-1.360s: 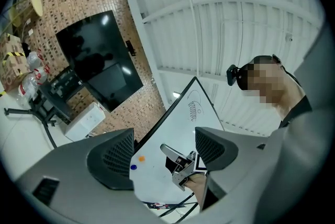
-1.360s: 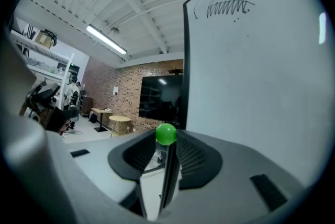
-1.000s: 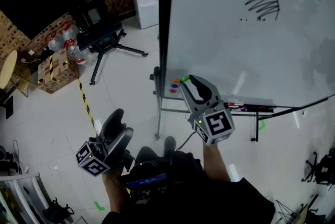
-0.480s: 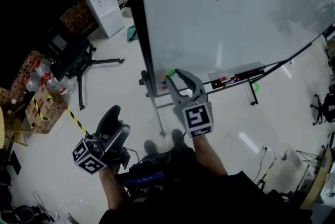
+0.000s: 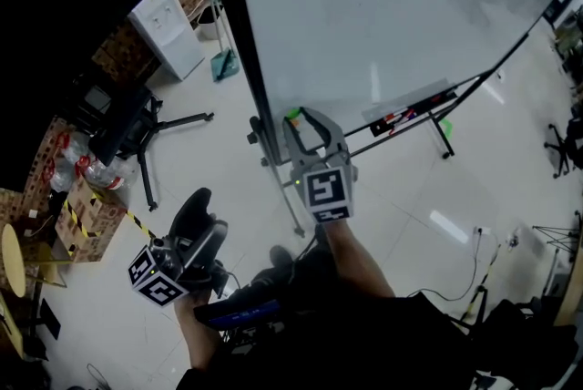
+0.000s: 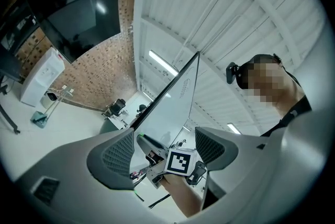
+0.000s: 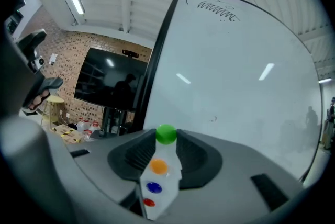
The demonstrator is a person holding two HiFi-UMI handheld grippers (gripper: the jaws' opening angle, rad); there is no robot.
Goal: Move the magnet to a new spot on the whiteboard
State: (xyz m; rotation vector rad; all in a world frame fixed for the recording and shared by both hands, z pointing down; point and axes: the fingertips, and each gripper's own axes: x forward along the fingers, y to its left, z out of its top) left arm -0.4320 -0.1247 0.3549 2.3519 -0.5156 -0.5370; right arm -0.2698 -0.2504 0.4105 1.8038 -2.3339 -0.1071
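Note:
The whiteboard (image 5: 383, 15) stands upright, with a black scribble near its top. A column of round magnets sits at its lower left corner: green magnet (image 7: 166, 134) on top, then orange (image 7: 158, 166), blue (image 7: 153, 186) and red (image 7: 148, 202). My right gripper (image 5: 308, 118) reaches to that corner, and its two pads touch the green magnet (image 5: 293, 115) on both sides. My left gripper (image 5: 205, 224) hangs low and away from the board, jaws apart with nothing between them. In the left gripper view, that gripper (image 6: 165, 138) looks at the right gripper's marker cube.
A marker tray (image 5: 410, 115) runs along the board's bottom edge above the stand legs (image 5: 282, 188). A black office chair (image 5: 127, 128), a white dispenser (image 5: 168, 28) and a cardboard box with bottles (image 5: 86, 197) stand on the floor to the left. A dark screen (image 7: 110, 87) hangs behind.
The head view has swung, so the board now sits higher and more tilted. The right gripper stays at the board's lower left corner with the green magnet at its tips. The left gripper barely shifts.

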